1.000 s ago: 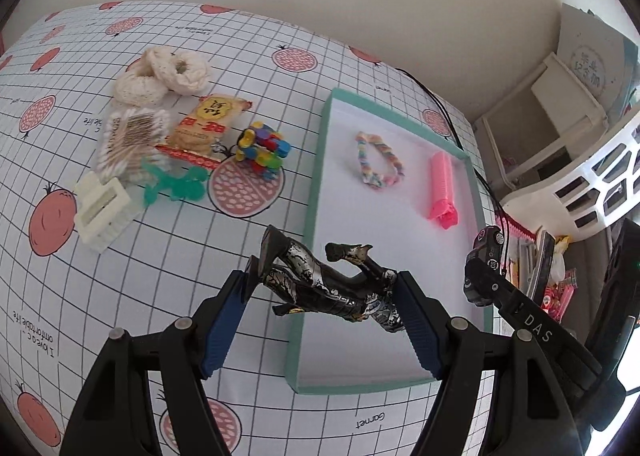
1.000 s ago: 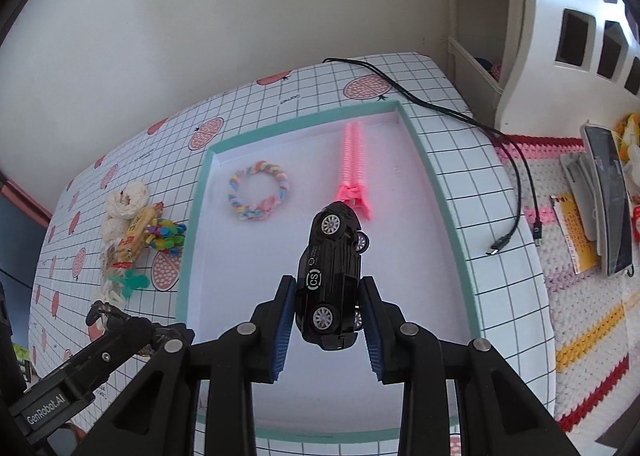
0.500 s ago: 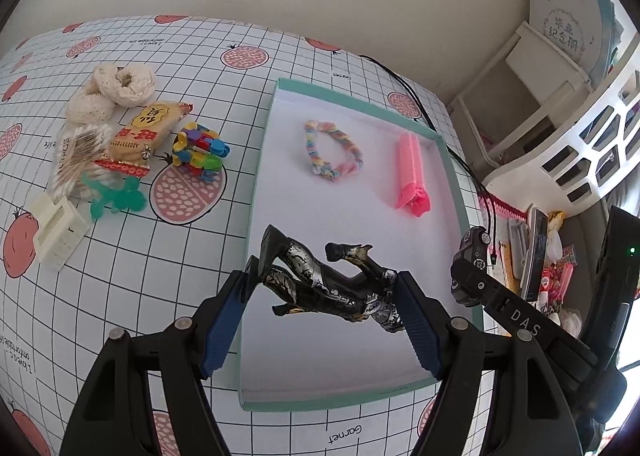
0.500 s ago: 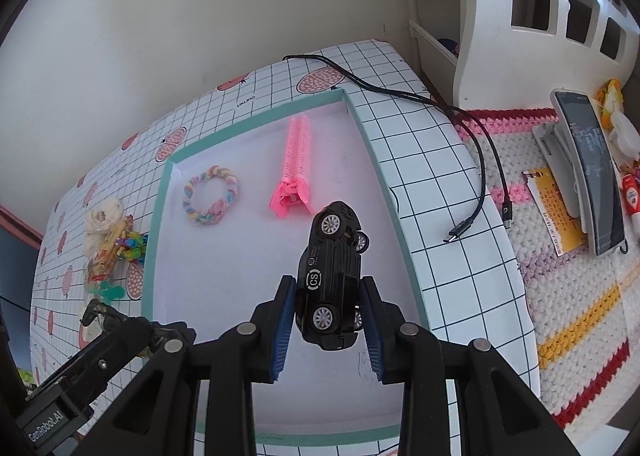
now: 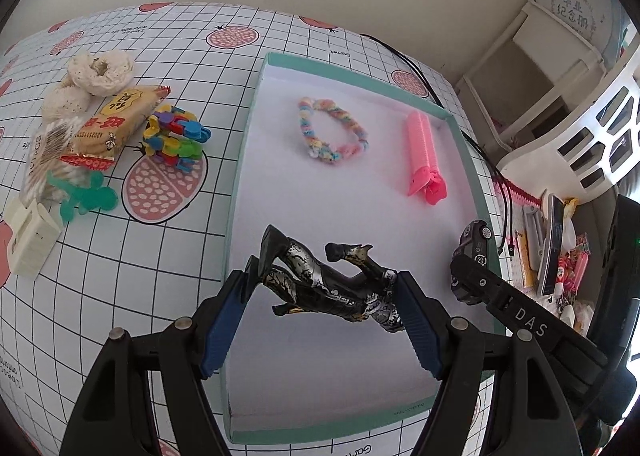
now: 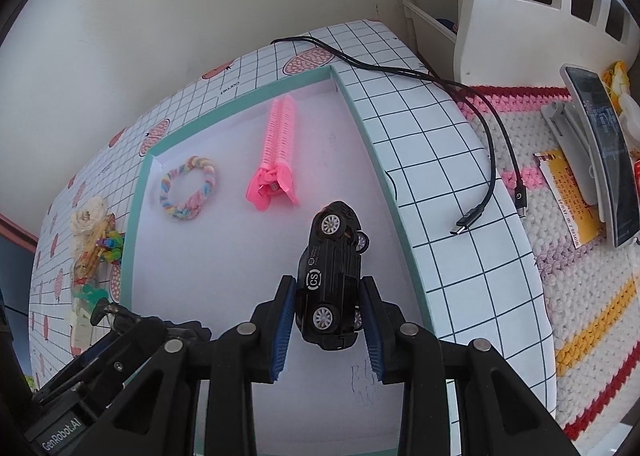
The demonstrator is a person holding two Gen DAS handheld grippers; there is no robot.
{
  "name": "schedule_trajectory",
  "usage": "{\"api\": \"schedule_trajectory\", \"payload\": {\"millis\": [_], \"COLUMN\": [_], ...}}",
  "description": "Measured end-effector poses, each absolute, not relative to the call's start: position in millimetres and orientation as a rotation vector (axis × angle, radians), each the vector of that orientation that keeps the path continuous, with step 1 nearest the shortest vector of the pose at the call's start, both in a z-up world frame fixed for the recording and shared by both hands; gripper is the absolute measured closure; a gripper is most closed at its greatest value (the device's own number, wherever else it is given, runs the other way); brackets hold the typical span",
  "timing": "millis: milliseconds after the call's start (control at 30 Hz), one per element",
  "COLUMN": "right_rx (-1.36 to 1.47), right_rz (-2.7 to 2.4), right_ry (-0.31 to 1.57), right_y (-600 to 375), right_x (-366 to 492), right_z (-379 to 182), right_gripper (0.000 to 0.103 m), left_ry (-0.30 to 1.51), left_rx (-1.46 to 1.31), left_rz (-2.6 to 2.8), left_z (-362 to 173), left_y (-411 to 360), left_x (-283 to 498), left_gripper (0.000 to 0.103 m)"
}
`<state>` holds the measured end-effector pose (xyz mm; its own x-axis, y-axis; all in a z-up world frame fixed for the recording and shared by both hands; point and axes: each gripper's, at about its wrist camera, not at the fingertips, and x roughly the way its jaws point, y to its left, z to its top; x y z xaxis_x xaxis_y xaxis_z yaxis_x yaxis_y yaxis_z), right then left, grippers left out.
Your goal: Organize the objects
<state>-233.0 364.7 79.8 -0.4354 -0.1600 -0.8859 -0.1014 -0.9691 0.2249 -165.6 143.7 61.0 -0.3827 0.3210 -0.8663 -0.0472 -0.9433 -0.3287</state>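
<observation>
Fingers of left gripper (image 5: 320, 320) pinch a black figurine (image 5: 328, 288); right gripper (image 6: 326, 330) fingers pinch a black toy car (image 6: 332, 276) above the tray (image 6: 384, 176).

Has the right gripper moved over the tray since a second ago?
Yes. The right gripper, shut on the black toy car, has shifted toward the tray's right wall, away from the pink hair clip.

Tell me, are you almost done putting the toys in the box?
About halfway. The rainbow bracelet and pink clip already lie in the teal box. The left gripper holds the black figure and the right gripper holds the black car, both over the box. The snack packet, colourful pegs and other bits wait on the tablecloth.
</observation>
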Motion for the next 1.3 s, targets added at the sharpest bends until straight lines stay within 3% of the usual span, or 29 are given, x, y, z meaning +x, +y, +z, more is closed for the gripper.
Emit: {"api": "schedule_trajectory", "payload": {"millis": [1133, 1300], "right_rx": [1.63, 1.611], "right_rz": [-2.625, -2.634], "right_ry": [-0.385, -0.371], "right_y": [367.1, 365.2], "right_x": [-236.0, -234.0], "right_z": [73.8, 78.0], "right_gripper": [0.068, 0.062], "left_ry": [-0.34, -0.342], "left_rx": [-1.616, -1.604], "left_rz": [2.387, 2.388], "left_z": [48.5, 54.4], "left_y": [165.0, 165.8], "left_x": [-182.3, -183.0], "left_gripper": [0.027, 0.027]}}
